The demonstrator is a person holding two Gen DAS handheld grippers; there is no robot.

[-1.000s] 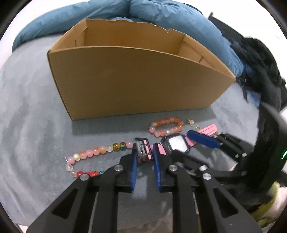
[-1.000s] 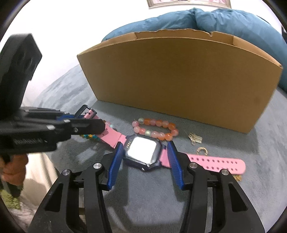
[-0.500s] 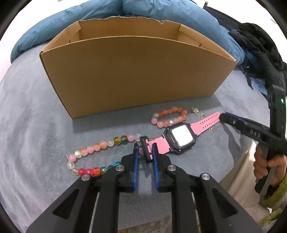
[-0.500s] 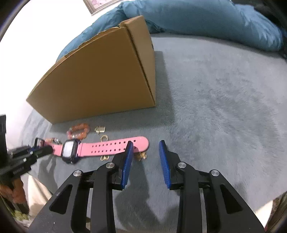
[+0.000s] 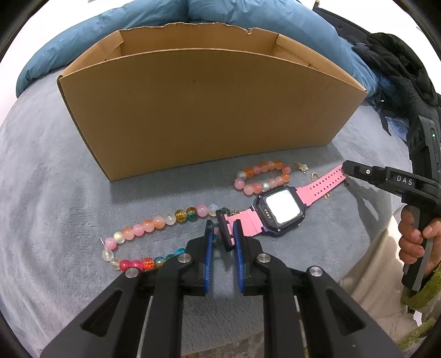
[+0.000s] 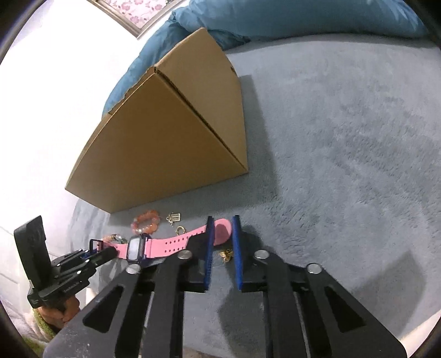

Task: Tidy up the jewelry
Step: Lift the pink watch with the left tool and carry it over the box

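Note:
A pink watch (image 5: 278, 208) lies stretched flat on the grey blanket in front of a cardboard box (image 5: 209, 110). My left gripper (image 5: 223, 235) straddles the black buckle end of the strap, jaws narrow; contact with the buckle is unclear. My right gripper (image 6: 222, 232) straddles the pink strap tip (image 6: 222, 231), jaws slightly apart, not clamped. The watch also shows in the right wrist view (image 6: 137, 246). A long bead string (image 5: 154, 224) and a small orange bead bracelet (image 5: 261, 177) lie beside the watch.
Small gold charms (image 6: 173, 217) lie near the strap, and one gold piece (image 6: 226, 254) sits between my right fingers. A blue duvet (image 5: 220, 16) lies behind the box. A dark jacket (image 5: 399, 63) lies at the right. The blanket's edge is near me.
My right gripper moved forward so its jaws now enclose the strap tip. My left gripper stayed at the buckle end. The watch has not moved.

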